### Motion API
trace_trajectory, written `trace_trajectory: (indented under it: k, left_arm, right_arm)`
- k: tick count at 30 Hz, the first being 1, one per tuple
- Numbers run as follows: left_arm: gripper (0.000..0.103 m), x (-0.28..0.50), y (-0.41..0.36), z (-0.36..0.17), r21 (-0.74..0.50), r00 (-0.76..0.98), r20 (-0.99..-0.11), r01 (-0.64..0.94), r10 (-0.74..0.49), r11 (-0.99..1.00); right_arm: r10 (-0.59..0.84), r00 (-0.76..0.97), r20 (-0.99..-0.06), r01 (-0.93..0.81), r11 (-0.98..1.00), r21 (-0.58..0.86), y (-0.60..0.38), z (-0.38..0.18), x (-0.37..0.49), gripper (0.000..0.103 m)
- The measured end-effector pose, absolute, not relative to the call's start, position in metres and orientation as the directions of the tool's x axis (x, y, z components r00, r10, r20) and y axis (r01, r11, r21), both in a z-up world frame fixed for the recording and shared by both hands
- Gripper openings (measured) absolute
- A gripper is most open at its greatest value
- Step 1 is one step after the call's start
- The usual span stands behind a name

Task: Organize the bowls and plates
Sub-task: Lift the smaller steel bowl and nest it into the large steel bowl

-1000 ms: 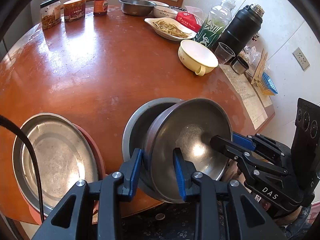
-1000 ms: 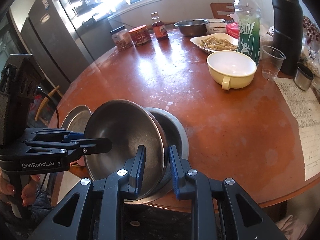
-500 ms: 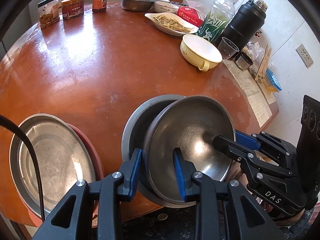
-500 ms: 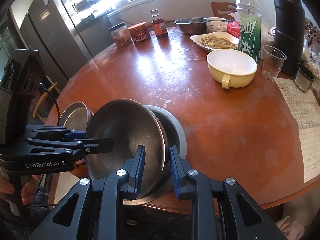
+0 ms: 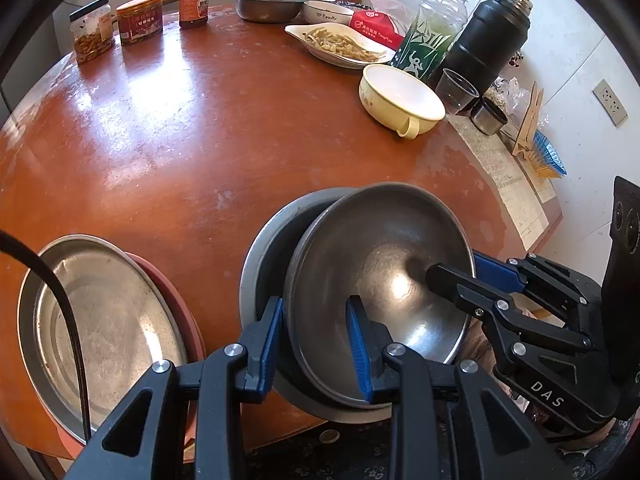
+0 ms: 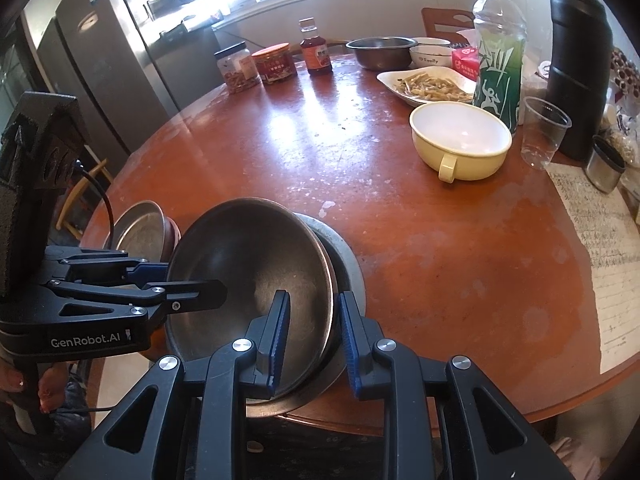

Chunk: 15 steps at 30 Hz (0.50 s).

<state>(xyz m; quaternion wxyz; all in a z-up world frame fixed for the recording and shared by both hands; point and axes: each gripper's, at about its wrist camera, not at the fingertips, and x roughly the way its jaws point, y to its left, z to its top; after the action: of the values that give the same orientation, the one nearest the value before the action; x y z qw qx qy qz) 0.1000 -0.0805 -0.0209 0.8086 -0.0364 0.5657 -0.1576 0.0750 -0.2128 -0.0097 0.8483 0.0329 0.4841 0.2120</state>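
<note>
The steel bowl (image 5: 380, 264) is tilting over a larger bowl (image 5: 264, 256) at the table's (image 5: 200, 128) near edge, with the left claw (image 5: 316, 340) and right claw (image 6: 312, 336) each apparently pinching its rim.

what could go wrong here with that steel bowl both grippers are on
1. The steel bowl is tilted on the lower bowl; loosening the left hand-held gripper or right hand-held gripper might let it slide.
2. Both bowls overhang the table edge, so a nudge could tip them off.
</note>
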Motion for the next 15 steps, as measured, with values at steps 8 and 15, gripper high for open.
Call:
trace_trajectory:
  k: [8,15]
  left_arm:
    - [0.031,0.1011,-0.0798,-0.0228,-0.24,0.307,-0.904,0.211,-0.297,0.948]
    - [0.031,0.1034,-0.0771,-0.0234,-0.248,0.303,-0.903,0.21,-0.304,0.946]
  right_arm:
    - [0.386,0.438,-0.812,-0.332,0.909,0.253,-0.2109,-0.0113,0.0765,0.027]
    - [0.388,0.429,-0.816,-0.328,0.908,0.259,-0.2111,-0.0138,0.0793,0.028]
